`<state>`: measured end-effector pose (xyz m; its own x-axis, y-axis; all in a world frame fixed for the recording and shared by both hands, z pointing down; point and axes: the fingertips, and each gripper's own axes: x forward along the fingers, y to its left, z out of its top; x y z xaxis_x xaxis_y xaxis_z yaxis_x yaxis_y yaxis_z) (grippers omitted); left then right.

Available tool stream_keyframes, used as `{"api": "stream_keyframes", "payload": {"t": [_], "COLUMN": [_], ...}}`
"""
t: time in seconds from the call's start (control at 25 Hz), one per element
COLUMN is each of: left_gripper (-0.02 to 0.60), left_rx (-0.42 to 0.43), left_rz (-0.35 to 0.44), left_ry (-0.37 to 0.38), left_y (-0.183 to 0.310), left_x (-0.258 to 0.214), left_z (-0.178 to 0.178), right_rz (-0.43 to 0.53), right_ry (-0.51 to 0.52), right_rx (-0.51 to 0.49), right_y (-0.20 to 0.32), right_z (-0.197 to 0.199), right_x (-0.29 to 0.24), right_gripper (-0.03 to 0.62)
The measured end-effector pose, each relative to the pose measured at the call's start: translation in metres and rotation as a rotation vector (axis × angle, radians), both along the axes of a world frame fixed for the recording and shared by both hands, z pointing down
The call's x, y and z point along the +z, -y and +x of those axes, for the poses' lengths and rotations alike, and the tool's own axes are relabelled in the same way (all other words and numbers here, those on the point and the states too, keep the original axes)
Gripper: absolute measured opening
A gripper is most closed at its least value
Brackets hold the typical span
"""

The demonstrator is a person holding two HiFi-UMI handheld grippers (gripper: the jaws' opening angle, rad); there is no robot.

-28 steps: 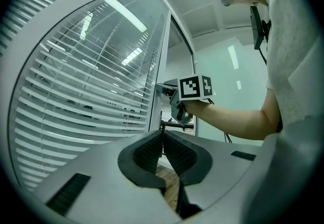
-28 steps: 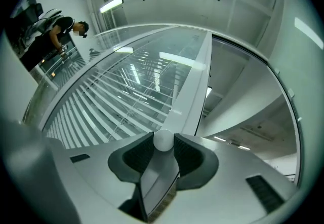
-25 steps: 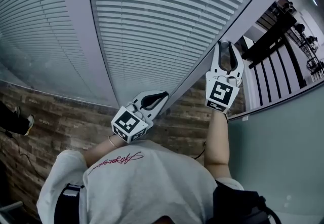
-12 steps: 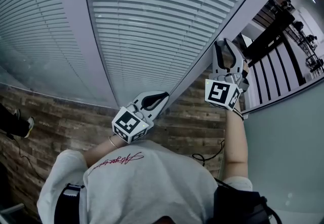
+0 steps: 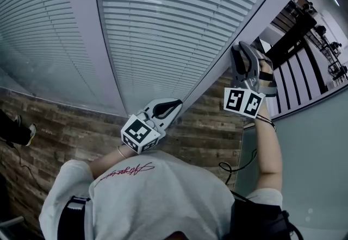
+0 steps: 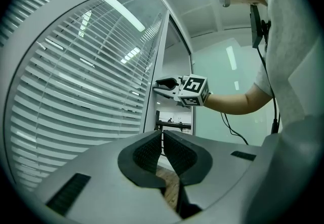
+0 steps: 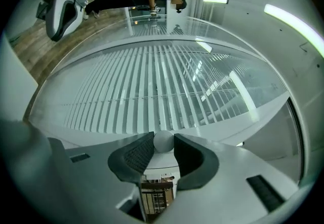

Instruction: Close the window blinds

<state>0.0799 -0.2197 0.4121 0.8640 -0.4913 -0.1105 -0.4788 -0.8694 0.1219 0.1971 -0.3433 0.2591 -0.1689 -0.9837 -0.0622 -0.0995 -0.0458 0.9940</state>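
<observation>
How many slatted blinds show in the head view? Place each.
2. The left blind hangs left of the window post; the right blind hangs between that post and the right gripper. More may lie out of frame.

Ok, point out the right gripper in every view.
Head view: right gripper right of centre, at the window frame.
Left gripper view: right gripper near the middle, reaching in from the right.
Right gripper view: right gripper at bottom centre, closed on a white knob.
Shared landmark: the blinds, next to the gripper in all three.
</observation>
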Motion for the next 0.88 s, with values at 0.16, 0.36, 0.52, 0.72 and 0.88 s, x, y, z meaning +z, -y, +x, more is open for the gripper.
{"api": "stream_keyframes", "payload": {"t": [0.16,0.36,0.52,0.72,0.88], "left_gripper": [0.02,0.02,0.02,0.02,0.02], "left_rx": [-0.001,0.011,0.018,0.022,0.027], "left_rz": [0.003,0.009,0.0,0.008,0.003], "left_ry": [0.002,0.008,0.007,0.005,0.006], "left_y": [-0.001,-0.006,-0.009,-0.009,-0.011], "left_x": [0.001,0.008,0.003,0.009,0.013], "left_z": [-0.002,-0.001,-0.002,-0.002,-0.002], "right_rz": [-0.008,-0.029,-0.042,-0.076,-0.073], "right_ry": [-0.141,-0.4,-0.57,-0.692,-0.875], "right_rx": [0.044,0.099,0.123,0.151,0.142], "right_y": [0.001,0.002,0.002,0.002,-0.001], "right_z": [-0.001,-0.001,-0.001,-0.001,-0.001], "right_x": [0.002,0.011,0.011,0.026,0.03], "right_gripper": [0.132,0.132,0.132,0.132,0.132]}}
